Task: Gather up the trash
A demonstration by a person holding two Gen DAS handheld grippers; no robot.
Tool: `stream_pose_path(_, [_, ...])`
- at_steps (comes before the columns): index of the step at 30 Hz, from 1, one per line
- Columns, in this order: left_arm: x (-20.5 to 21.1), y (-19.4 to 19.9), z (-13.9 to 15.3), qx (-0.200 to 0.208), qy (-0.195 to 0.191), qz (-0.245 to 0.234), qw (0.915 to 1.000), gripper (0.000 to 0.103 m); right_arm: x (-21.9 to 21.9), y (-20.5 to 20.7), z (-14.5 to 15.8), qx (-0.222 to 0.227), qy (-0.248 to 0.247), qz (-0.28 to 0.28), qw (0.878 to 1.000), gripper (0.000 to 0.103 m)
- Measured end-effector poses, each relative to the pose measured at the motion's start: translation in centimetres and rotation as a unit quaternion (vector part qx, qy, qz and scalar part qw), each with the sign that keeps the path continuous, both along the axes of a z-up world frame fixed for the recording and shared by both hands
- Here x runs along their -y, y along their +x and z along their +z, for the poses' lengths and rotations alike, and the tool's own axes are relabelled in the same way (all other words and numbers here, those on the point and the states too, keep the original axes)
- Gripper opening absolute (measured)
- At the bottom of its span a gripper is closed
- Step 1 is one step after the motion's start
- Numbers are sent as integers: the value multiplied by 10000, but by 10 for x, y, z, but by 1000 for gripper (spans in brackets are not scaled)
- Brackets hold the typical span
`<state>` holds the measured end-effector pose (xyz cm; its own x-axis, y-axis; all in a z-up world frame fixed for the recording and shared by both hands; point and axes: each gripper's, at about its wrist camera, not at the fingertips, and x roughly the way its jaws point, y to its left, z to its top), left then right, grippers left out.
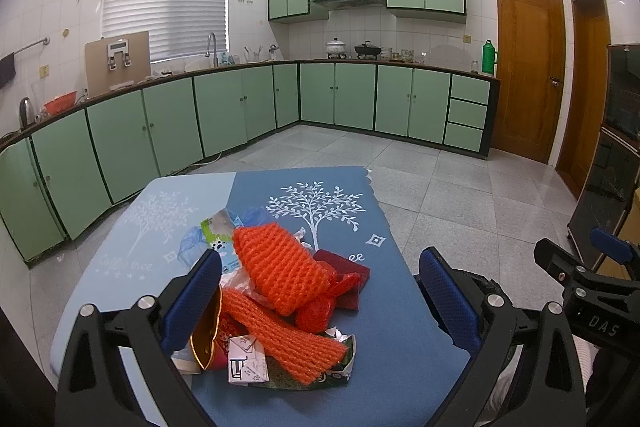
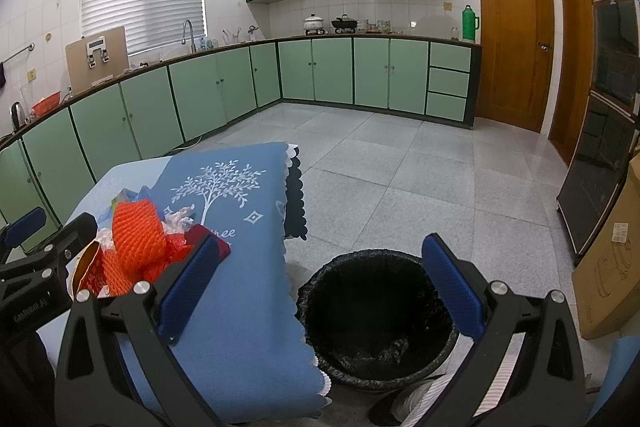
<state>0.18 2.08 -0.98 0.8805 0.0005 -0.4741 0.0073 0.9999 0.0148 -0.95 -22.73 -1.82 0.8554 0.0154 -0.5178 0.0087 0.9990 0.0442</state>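
Note:
A pile of trash lies on the blue tablecloth point(image 1: 392, 311): orange foam fruit nets point(image 1: 280, 267), a dark red wrapper point(image 1: 348, 267), a white paper carton point(image 1: 246, 359), a gold-lined wrapper point(image 1: 206, 335) and blue plastic point(image 1: 192, 239). My left gripper point(image 1: 320, 303) is open and empty, with its jaws spread around the pile just above it. My right gripper point(image 2: 320, 287) is open and empty, over the table's right edge and the bin. The bin point(image 2: 376, 319) has a black liner and stands on the floor right of the table. The pile also shows in the right wrist view point(image 2: 136, 243).
Green kitchen cabinets point(image 1: 240, 107) run along the far and left walls. Wooden doors point(image 1: 528, 67) stand at the right. A dark glass cabinet point(image 2: 604, 155) and a cardboard box point(image 2: 612, 267) stand right of the bin. The grey tiled floor point(image 2: 400, 179) lies beyond the table.

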Motion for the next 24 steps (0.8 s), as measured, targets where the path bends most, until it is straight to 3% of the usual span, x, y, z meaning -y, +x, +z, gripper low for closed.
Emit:
stream_pose_path(13, [-41,14,-10,-57,19,528,9986,97,-17,16,-9,-22,19,218,9998,98])
stream_pose_path(24, [-115,24,-43,-494,73,1427,9885,97,-86,56,-35,-274,117,1169,9927,98])
